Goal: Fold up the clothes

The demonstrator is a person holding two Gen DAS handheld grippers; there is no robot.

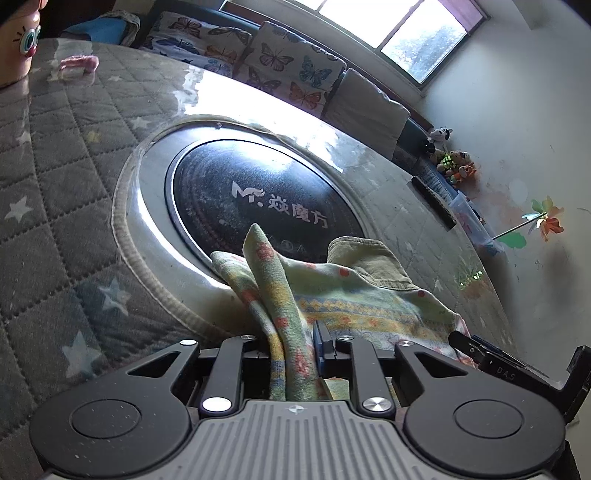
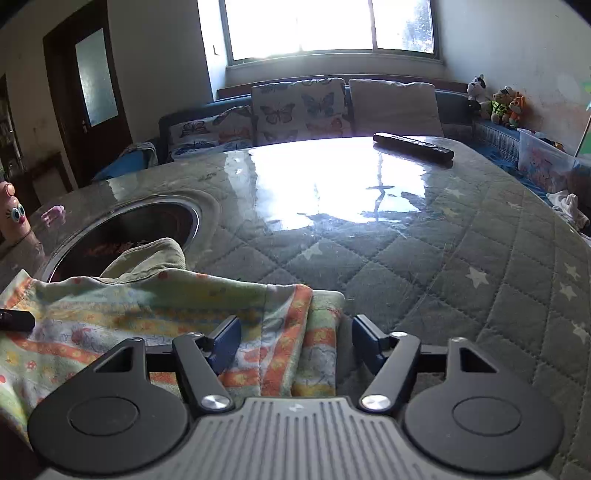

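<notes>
A black remote [image 2: 413, 146] lies on the quilted, star-printed surface [image 2: 461, 258] beyond a round dark inset [image 1: 258, 206]. Butterfly cushions [image 2: 301, 109] and plush toys [image 2: 495, 101] line the sofa behind.

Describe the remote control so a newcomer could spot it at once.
Start at the big quilted table with star patterns under a glossy cover. Look to its far edge, near the plain cushion below the window. The remote control lies flat there, a long black bar, the only dark slim thing on that side.
</notes>
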